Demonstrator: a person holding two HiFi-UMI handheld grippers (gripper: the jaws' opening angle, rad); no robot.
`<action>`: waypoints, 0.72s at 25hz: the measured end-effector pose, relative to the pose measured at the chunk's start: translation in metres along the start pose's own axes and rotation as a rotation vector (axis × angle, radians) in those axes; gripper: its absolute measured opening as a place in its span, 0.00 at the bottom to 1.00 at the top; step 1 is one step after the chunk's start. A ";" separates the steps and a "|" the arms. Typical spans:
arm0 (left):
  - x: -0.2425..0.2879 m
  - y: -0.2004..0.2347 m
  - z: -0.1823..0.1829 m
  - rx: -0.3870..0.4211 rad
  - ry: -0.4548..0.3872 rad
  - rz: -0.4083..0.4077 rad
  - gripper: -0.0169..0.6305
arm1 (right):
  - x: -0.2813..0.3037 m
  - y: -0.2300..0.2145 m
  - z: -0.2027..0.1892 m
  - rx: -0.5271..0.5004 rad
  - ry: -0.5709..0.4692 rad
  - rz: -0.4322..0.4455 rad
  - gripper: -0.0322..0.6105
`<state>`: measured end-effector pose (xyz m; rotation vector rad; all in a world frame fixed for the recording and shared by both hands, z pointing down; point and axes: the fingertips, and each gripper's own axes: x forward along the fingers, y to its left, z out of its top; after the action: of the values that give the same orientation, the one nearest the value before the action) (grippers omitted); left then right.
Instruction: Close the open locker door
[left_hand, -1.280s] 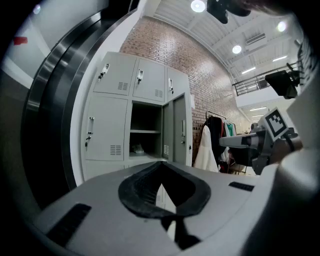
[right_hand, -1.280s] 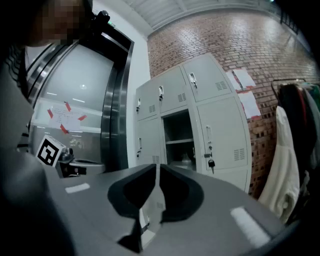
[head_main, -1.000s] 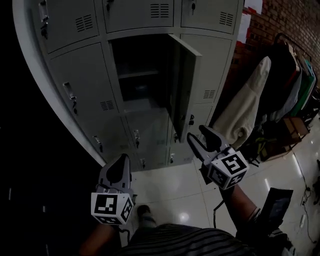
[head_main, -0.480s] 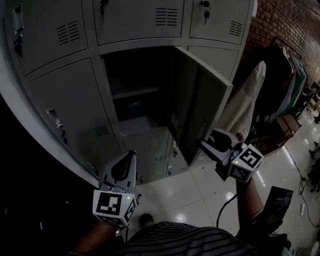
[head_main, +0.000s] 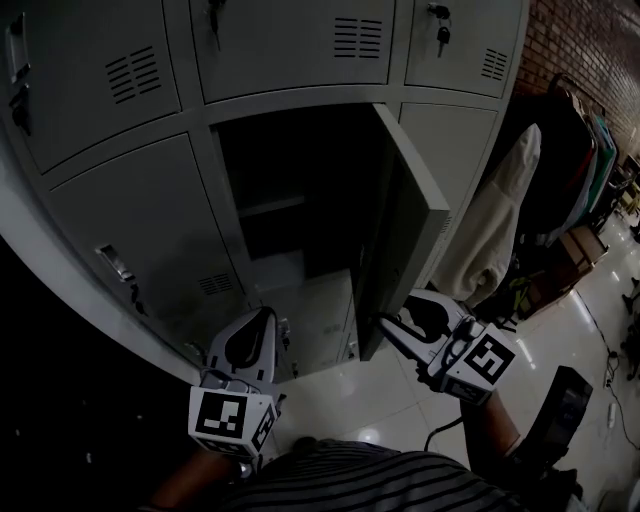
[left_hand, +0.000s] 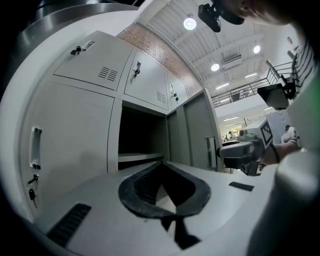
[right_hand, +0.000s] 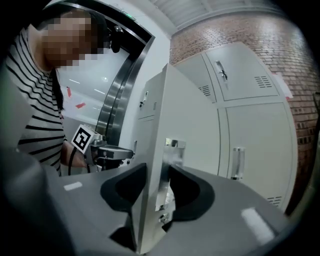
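Far left in the head view stands the grey locker bank (head_main: 120, 220), its doors shut and carrying vent slots and handles. Low in front of it hovers the left tongs (head_main: 262, 325), pointing up at the lockers and touching none of them. The left gripper view shows the left tongs (left_hand: 161, 165) clenched, dark pads meeting tip to tip with nothing between them.

Next comes the open compartment (head_main: 290, 190), dark inside, with one shelf (head_main: 275, 207) across it. The locker door (head_main: 400, 230) hangs on the compartment's right side and is swung well out into the room, its free edge nearest the person. From the left gripper view the locker door (left_hand: 197, 130) stands beside the dark opening (left_hand: 140, 135), with the right tongs (left_hand: 240, 150) at its edge.

The right tongs (head_main: 398, 315) sits at the lower part of that free edge. In the right gripper view the right tongs (right_hand: 157, 175) is grasping the locker door (right_hand: 152, 130): the thin edge runs up between the pads, one pad on each face, with a metal latch plate (right_hand: 172, 150) against the right-hand pad. The left tongs (right_hand: 112, 150) shows beyond the door.

Below both tongs lies the glossy tiled floor (head_main: 370, 390). Further right a pale coat (head_main: 495, 230) hangs near the lockers, and a brick wall (head_main: 570, 40) closes the upper right corner
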<state>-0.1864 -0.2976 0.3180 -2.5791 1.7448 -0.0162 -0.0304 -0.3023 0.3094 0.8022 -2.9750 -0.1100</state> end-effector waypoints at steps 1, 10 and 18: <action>-0.001 0.003 -0.001 0.000 0.001 0.003 0.03 | 0.009 0.005 0.001 0.000 -0.002 0.000 0.29; -0.013 0.045 -0.002 0.011 -0.006 0.052 0.03 | 0.086 0.030 0.003 -0.009 -0.013 -0.080 0.30; -0.024 0.088 -0.005 0.027 -0.002 0.107 0.03 | 0.166 0.028 0.002 -0.020 0.017 -0.129 0.30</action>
<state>-0.2776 -0.3084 0.3210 -2.4630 1.8651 -0.0348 -0.1874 -0.3614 0.3161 0.9870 -2.9001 -0.1380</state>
